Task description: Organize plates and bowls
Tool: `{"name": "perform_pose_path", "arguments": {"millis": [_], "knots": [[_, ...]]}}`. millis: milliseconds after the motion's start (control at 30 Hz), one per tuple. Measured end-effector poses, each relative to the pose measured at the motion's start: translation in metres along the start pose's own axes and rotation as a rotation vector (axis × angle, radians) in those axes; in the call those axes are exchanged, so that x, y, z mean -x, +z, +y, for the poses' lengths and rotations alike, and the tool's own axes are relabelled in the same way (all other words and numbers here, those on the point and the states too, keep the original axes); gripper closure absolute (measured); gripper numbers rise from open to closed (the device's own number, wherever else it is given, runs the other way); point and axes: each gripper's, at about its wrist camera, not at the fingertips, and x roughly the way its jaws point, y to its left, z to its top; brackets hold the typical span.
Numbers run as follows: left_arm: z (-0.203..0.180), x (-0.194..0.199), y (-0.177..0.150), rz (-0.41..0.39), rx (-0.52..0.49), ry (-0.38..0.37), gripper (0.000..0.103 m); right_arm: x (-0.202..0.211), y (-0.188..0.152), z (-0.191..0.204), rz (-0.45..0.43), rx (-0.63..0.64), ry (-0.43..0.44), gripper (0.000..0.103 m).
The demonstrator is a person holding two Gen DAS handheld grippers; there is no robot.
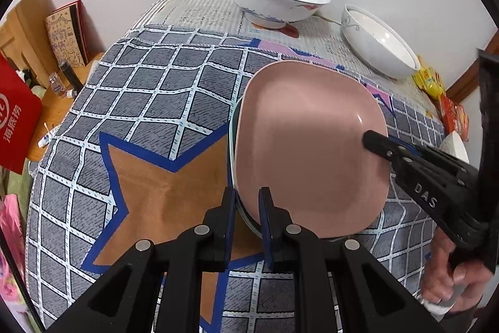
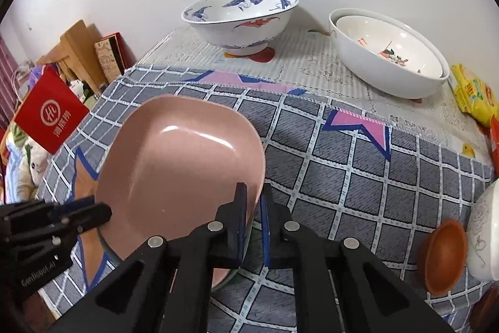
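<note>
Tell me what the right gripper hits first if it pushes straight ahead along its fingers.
The right gripper already straddles the rim of the pink plate, so it would meet that rim first. Beyond lies checked cloth; the white bowl sits farther back, off to the right.

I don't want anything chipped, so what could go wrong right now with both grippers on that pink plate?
1. The left gripper and right gripper each pinch only the rim of the pink plate, so uneven pulling might make it slip.
2. A teal-rimmed plate lies right underneath; it could be dragged along or knocked.
3. The brown dish and a white bowl sit near the right gripper, so a wide swing may hit them.
</note>
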Motion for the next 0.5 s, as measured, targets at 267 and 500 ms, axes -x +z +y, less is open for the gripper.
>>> {"name": "perform_pose_path", "arguments": {"millis": [267, 500], "knots": [[0.004, 0.016, 0.005, -0.059, 0.022, -0.014, 0.077, 0.007, -0.010, -0.003, -0.008, 0.020, 0.004, 0.086], [-0.006, -0.005, -0.003, -0.007, -0.008, 0.018, 0.083, 0.017, -0.023, 0.000, -0.012, 0.026, 0.021, 0.085]]}}
